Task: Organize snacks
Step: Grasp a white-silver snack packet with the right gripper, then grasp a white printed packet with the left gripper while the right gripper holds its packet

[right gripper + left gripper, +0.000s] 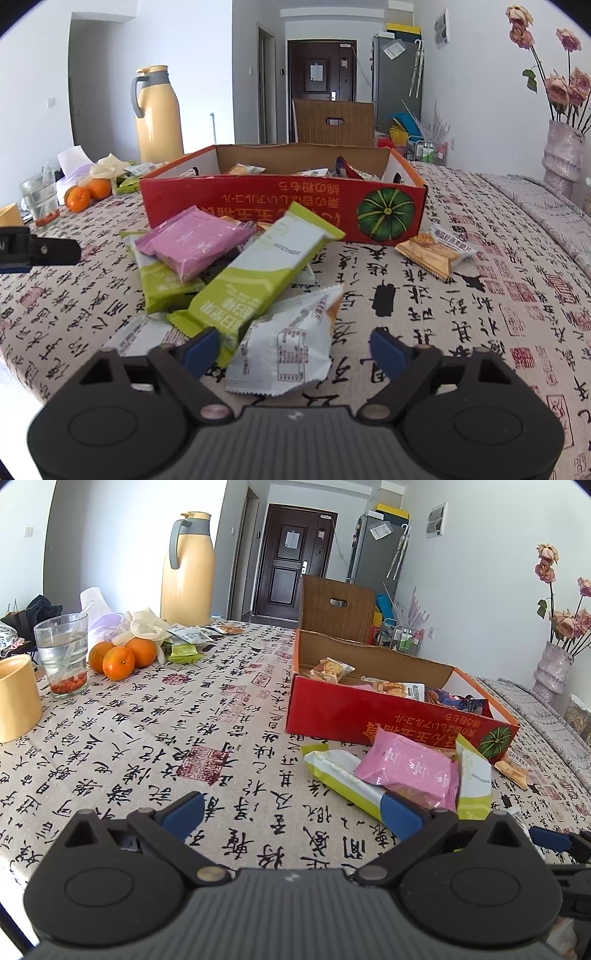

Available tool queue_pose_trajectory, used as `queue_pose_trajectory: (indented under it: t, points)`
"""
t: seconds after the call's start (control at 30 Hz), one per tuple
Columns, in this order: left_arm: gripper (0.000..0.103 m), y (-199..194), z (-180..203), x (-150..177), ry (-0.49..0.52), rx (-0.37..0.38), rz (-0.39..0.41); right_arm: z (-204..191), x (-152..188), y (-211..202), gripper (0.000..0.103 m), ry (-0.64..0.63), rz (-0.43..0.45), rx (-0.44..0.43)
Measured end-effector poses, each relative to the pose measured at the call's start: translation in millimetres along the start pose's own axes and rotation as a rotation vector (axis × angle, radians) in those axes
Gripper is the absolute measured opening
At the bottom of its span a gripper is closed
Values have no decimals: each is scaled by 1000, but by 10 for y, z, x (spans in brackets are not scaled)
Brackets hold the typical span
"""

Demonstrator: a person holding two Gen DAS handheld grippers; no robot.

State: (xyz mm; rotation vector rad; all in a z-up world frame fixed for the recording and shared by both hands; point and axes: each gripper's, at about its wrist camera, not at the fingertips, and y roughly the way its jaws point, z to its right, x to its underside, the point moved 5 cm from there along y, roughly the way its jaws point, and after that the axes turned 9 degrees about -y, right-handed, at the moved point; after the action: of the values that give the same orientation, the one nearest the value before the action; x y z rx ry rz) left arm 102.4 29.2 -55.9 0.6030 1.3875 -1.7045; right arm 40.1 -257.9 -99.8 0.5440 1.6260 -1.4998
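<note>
1. Right gripper (293, 343) stands apart over a white snack packet (284, 350); its pads do not press it.
2. Left gripper (295, 818) is wide, nothing between its fingers.
3. Green bars (255, 273) and a pink packet (192, 243) lie piled just before the red cardboard box (280, 206).
4. More snacks lie inside this box, on the calligraphy tablecloth (147, 738).

Seeing yellow thermos jug (187, 568) standing at far table edge. Three oranges (122, 656) lying beside glass (63, 653), red berries sitting at glass bottom. Yellow cup (16, 698) sitting at left edge. Vase (563, 155) holding dried roses (565, 79) at right. Dark door (291, 563) showing behind wooden chair (338, 607).
</note>
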Motion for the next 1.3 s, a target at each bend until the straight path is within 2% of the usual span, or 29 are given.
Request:
queue_pose_trajectory:
  t: [0.17, 0.27, 0.3, 0.33, 0.7, 1.1, 1.3]
  points:
    - [103, -25, 1, -3, -2, -3, 4, -6, 4, 24, 59, 0, 3, -35]
    - [103, -29, 20, 3, -1, -6, 1, -16, 13, 16, 45, 1, 6, -60]
    - [103, -31, 30, 9, 0, -5, -1, -16, 16, 13, 30, 7, 6, -70]
    - [103, -30, 41, 14, 1, -6, -1, -12, 19, 11, 21, 12, 4, -76]
    - [103, -65, 217, 64, 10, -10, -9, 120, 81, -180, 17, 56, 64, -92]
    - [103, 28, 702, 339, 68, 43, -101, 309, 213, -309, 17, 83, 91, -83]
    - [103, 138, 924, 497, 102, 26, -149, 401, 284, -362, 17, 92, 97, -65]
